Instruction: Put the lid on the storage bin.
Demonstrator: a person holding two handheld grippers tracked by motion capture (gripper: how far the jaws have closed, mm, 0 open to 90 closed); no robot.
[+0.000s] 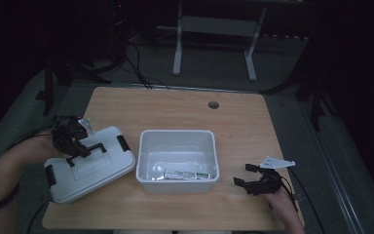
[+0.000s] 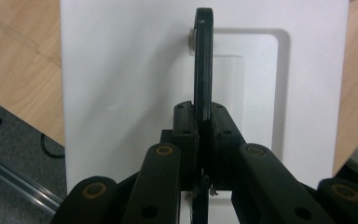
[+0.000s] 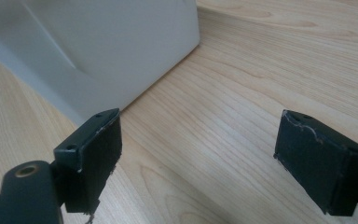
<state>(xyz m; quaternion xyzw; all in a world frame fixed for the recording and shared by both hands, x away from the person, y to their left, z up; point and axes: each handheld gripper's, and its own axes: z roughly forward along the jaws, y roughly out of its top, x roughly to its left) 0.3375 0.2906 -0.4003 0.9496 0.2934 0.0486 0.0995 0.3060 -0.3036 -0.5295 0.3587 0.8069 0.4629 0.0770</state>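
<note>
A white box lid (image 1: 90,168) with black side clips lies tilted over the table's left front corner. My left gripper (image 1: 80,151) is shut on the lid's black handle (image 1: 93,148). In the left gripper view the pads (image 2: 186,126) pinch the thin handle (image 2: 203,60) edge-on above the lid (image 2: 121,70). An open white bin (image 1: 177,134) sits mid-table with a flat labelled packet (image 1: 185,174) on its floor. My right gripper (image 1: 242,174) rests low to the right of the bin, open and holding nothing. In the right gripper view, its jaws (image 3: 196,154) stand wide over bare wood beside the bin's wall (image 3: 121,42).
The wooden table (image 1: 243,126) has a round cable hole (image 1: 214,104) near its far edge. A white frame (image 1: 177,48) and dark stands are on the grey floor beyond. Black cables trail from the left gripper off the table's left side.
</note>
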